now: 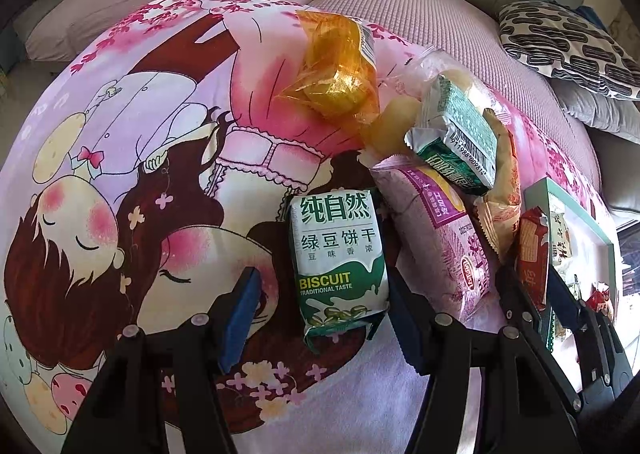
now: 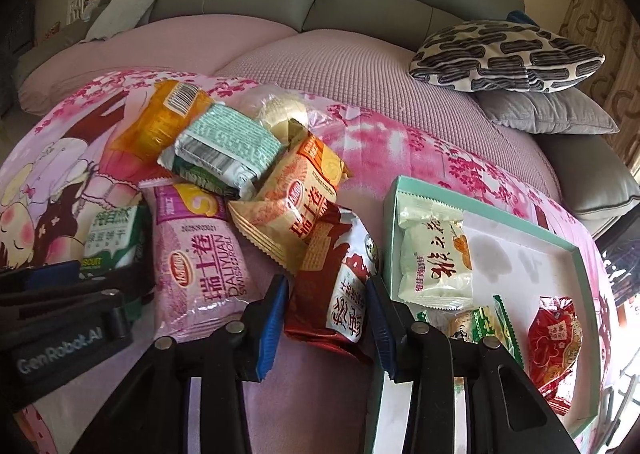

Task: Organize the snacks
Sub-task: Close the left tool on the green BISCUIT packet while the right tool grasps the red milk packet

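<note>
Blue-padded fingers of the right gripper point(image 2: 326, 328) straddle the dark red foil wafer packet point(image 2: 334, 286); both pads look pressed against its sides, so it reads as a grip, with the jaws partly closed. In the left wrist view that packet point(image 1: 532, 258) stands on edge between the right gripper's black fingers, just beside the teal-rimmed shallow cardboard box point(image 2: 400, 190).

Left gripper point(image 1: 324, 318) sits around the green-and-white mung-bean biscuit pack point(image 1: 340, 266). Its right-hand pad touches the pack's edge; the other pad point(image 1: 240, 318) stands clear, with printed blanket showing in the gap. Partly open, nothing clamped.

Layout: the snack pile lies mid-blanket on the pink cartoon-print blanket point(image 1: 120, 174) — pink Swiss-roll bag point(image 2: 200, 254), orange Swiss-roll bag point(image 2: 296, 190), pale green barcode pack point(image 2: 228, 142), amber transparent bag point(image 2: 156, 126). The box sits towards the blanket's right edge and already holds a white pastry pack point(image 2: 436, 262), a red candy bag point(image 2: 554, 338) and small green-trimmed packets point(image 2: 486, 324).

Key relation: the box lies immediately right of the right gripper, its near left wall touching or almost touching the red packet. The packet's long axis runs roughly along the fingers, away from the camera. The right hand is clearly nearer the box; the left is well apart, across the pile.

Judgement: next is likely a short lift over the rim, then a rightward drop. Risk: snagging the packet on the wall.
</note>
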